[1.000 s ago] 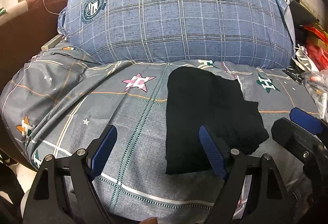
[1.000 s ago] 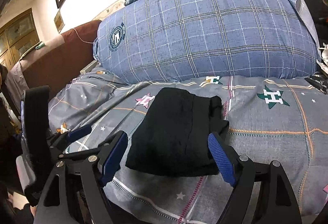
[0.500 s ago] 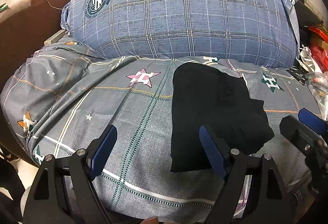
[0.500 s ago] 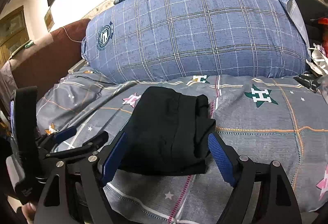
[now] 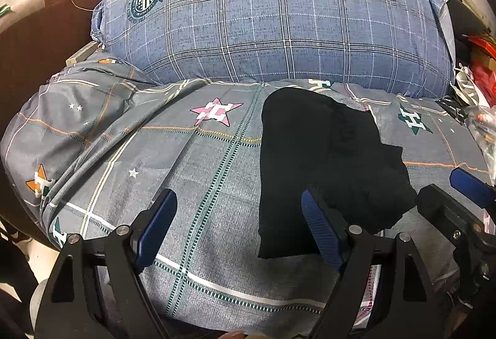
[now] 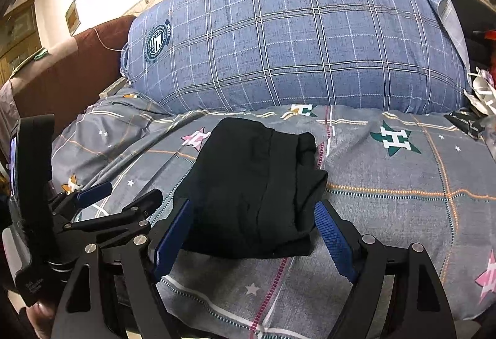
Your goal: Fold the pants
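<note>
left tongs (image 5: 238, 227): black arms, blue ridged pads, silver screws
right tongs (image 6: 252, 235): same look
skin: maybe a fingertip, bottom edge

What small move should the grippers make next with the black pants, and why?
Probably draw both back. The black pants already lie in a compact folded bundle on the grey bedspread, and the left gripper and right gripper are open, holding nothing.

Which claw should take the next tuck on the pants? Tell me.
Right. The right claw is open and straddles the near edge of the folded black pants; the open left claw sits mostly over bare bedsheet.
</note>
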